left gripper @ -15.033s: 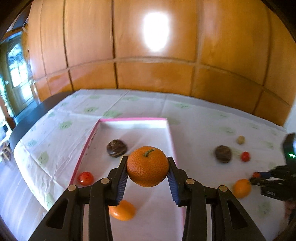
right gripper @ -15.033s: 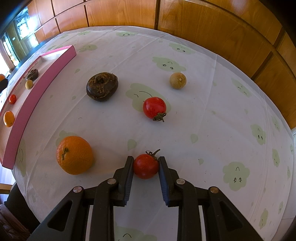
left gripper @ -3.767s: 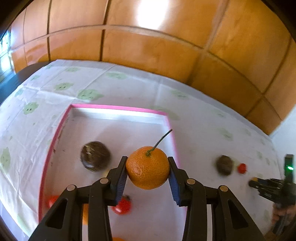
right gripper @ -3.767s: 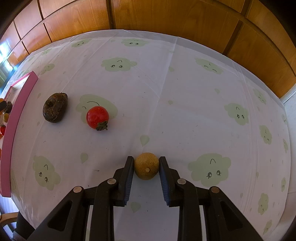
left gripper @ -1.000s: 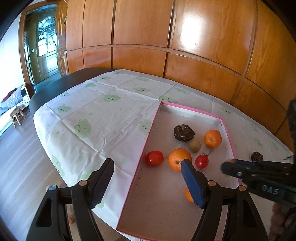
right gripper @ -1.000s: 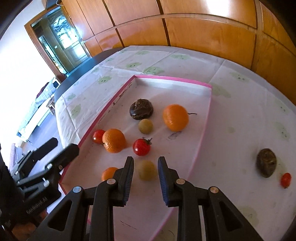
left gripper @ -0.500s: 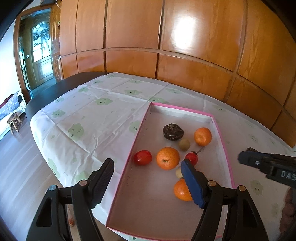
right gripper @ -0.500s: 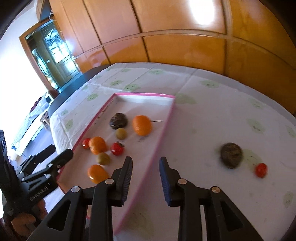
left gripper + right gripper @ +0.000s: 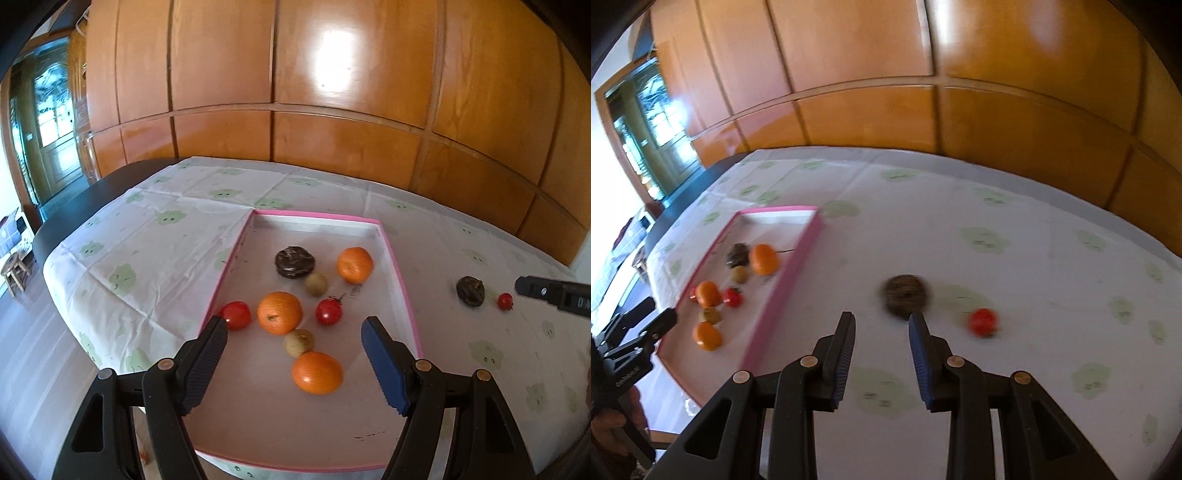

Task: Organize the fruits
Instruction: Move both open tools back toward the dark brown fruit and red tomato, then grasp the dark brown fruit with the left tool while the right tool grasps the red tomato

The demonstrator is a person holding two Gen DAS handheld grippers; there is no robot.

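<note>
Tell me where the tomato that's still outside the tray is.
In the right wrist view the tomato lies on the tablecloth, just right of the dark brown fruit and well right of the pink tray.

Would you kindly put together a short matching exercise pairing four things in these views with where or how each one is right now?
Things:
1. dark brown fruit beside the small red tomato
2. orange with a thin stem
3. left gripper
4. right gripper

States or places:
A. jaws wide apart, empty, above the pink tray
B. on the tablecloth, outside the tray
C. jaws narrow, nothing between them
D. inside the tray, near its far right corner

Pairs: 1-B, 2-D, 3-A, 4-C
</note>
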